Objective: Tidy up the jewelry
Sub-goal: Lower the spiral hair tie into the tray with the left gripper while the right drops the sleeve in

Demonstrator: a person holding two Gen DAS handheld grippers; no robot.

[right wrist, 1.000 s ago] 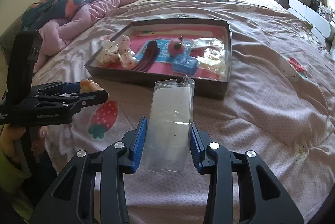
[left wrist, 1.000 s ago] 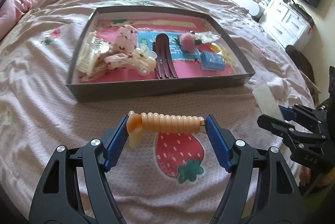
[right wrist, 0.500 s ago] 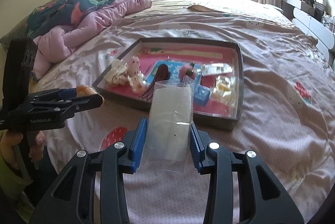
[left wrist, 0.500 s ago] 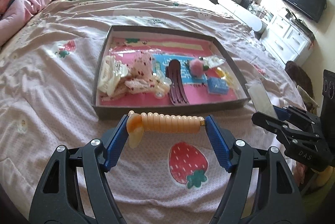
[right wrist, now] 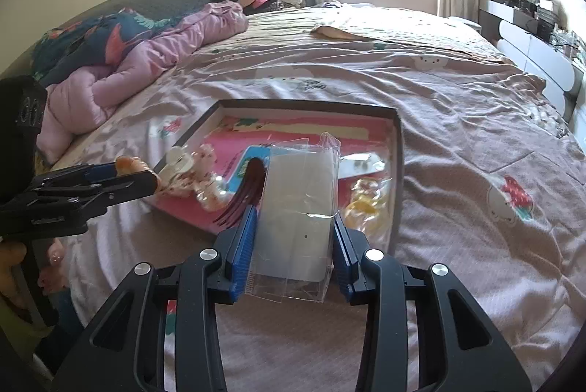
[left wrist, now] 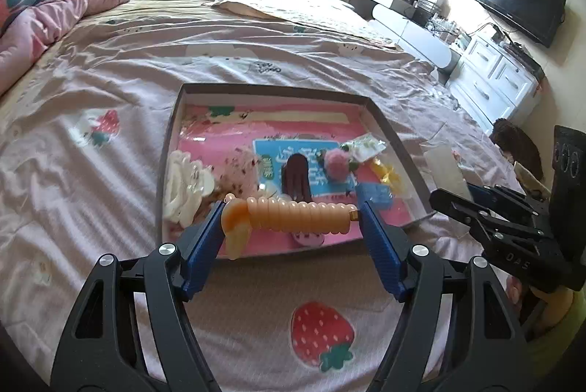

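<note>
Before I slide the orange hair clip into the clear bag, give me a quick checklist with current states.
1. Left claw shut on the orange hair clip: ok.
2. Right claw shut on the clear bag: ok.
3. Bag mouth open: cannot tell.
4. Clip lined up with bag mouth: not ok, the claws are apart.
5. Tray flat on the bed: ok.

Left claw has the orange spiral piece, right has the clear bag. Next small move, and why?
Probably bring the two together: swing the left claw toward the clear bag's open top. The orange spiral hair tie is clamped end to end, the right claw holds the bag upright, mouth up, and both are apart over the tray.
</note>
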